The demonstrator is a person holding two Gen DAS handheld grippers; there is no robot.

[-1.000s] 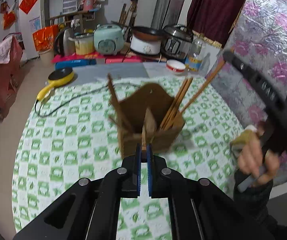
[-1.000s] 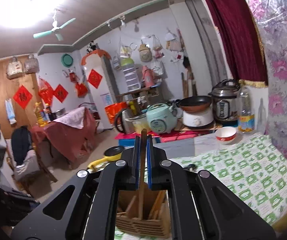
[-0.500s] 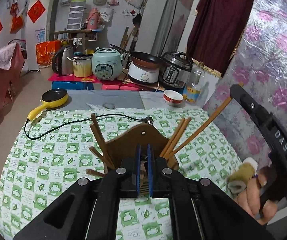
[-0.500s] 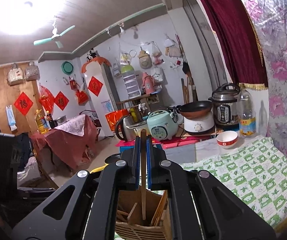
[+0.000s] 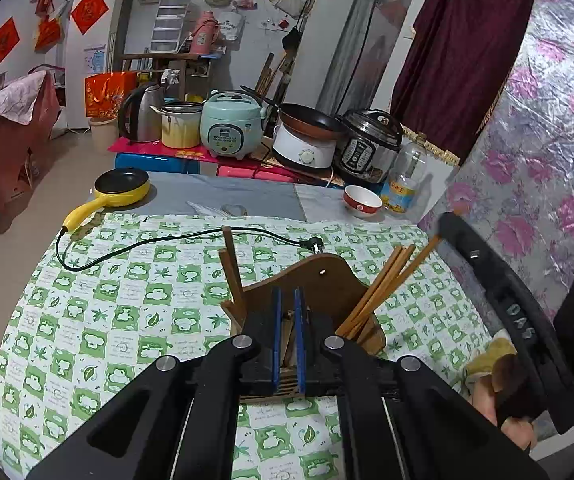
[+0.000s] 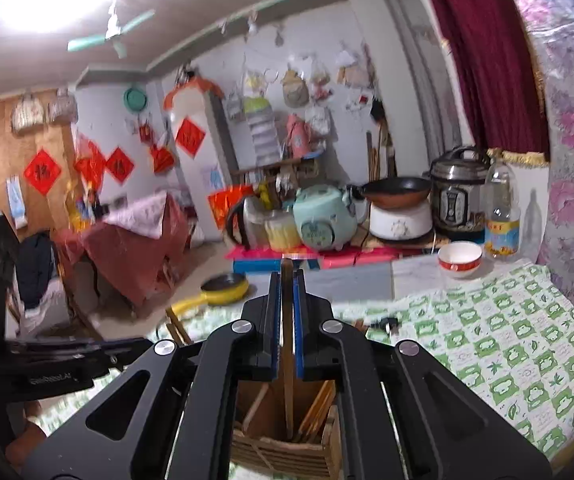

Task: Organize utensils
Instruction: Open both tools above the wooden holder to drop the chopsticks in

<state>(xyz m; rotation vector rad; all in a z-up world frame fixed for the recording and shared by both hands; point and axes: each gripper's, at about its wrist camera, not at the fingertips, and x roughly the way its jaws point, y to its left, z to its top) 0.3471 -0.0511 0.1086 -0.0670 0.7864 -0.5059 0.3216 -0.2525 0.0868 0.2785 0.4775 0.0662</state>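
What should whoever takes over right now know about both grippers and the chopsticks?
Left gripper: shut on the near side of the wooden holder, which stands on the tablecloth.
Right gripper: jaws have just been opening; one chopstick stands between them, its lower end inside the holder.
Done: several other chopsticks already lean in the holder.
Left: probably finish the release and lift the right gripper clear. No loose utensils show in either view.
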